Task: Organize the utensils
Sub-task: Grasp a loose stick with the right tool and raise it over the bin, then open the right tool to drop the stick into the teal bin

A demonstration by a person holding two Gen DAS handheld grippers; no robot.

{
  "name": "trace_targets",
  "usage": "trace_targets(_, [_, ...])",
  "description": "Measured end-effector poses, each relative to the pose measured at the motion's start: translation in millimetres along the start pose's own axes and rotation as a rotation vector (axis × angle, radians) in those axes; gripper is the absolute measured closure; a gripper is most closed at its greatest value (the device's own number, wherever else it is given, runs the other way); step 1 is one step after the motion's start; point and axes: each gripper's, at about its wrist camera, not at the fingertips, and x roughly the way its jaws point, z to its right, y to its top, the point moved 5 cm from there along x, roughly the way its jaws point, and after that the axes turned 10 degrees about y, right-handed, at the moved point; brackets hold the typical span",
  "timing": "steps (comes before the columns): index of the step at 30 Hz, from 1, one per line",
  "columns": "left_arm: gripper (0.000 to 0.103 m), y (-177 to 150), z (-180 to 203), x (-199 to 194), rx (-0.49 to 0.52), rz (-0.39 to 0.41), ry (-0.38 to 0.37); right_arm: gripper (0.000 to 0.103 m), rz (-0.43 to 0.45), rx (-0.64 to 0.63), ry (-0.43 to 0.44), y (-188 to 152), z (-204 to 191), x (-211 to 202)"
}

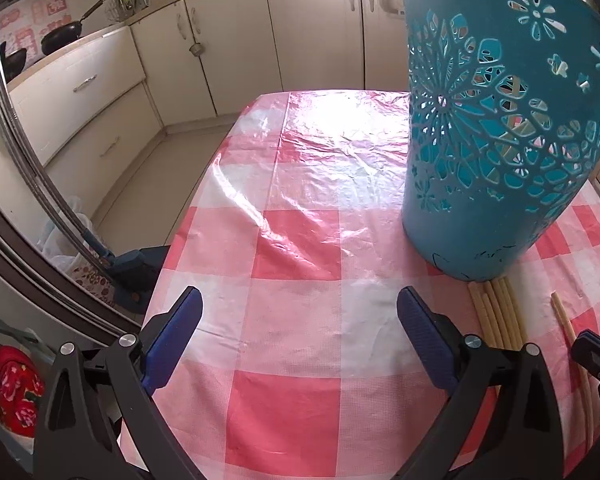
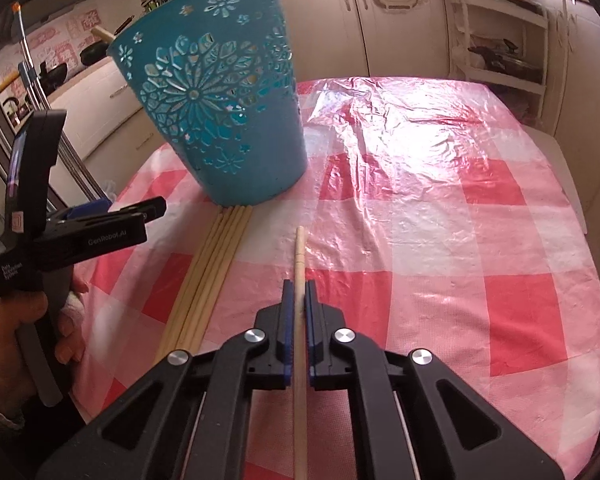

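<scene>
Wooden single chopstick (image 2: 299,264), lower centre of the right view, is pinched in the right claw (image 2: 299,300); lift it level, tip into the teal basket (image 2: 220,120) upper left. Left claw (image 1: 300,344) gapes empty over the desk (image 1: 292,240).

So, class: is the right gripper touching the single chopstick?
Touching. The right wrist view shows the right gripper shut on the single chopstick, both pads pressing its sides.

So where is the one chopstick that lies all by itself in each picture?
Left wrist view: the single chopstick is at the far right, low down, right of the chopstick bundle.
Right wrist view: the single chopstick is in the middle, running up from the bottom edge, clamped in the right gripper's jaws.
Shared landmark: the blue basket, just beyond the bundle.
</scene>
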Motion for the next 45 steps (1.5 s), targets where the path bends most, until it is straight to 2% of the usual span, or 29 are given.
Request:
trace_targets(11, [0.009,1,0,6,0.004,-0.026,-0.007,0.097,0.133,0.139,0.216,24,-1,-34])
trace_targets(18, [0.009,1,0,7,0.009,-0.029,-0.006,0.097,0.245,0.158,0.305,52,-12,-69])
trace_targets(22, [0.009,1,1,7,0.009,-0.030,-0.007,0.097,0.302,0.144,0.351,73,-23,-91])
trace_targets(30, [0.009,1,1,7,0.007,-0.032,-0.011,0.097,0.449,0.051,0.421,147,-56,-143])
trace_targets(34, [0.009,1,0,8,0.003,-0.031,-0.011,0.097,0.552,0.006,0.376,192,-74,-152])
trace_targets(39, [0.009,1,-1,8,-0.002,-0.031,-0.017,0.097,0.677,-0.020,0.205,227,-79,-131])
trace_targets(42, [0.009,1,-3,8,-0.009,-0.032,-0.024,0.097,0.678,-0.015,0.097,230,-72,-98])
trace_targets(45, [0.009,1,-5,9,-0.016,-0.033,-0.032,0.097,0.631,-0.036,0.016,220,-66,-64])
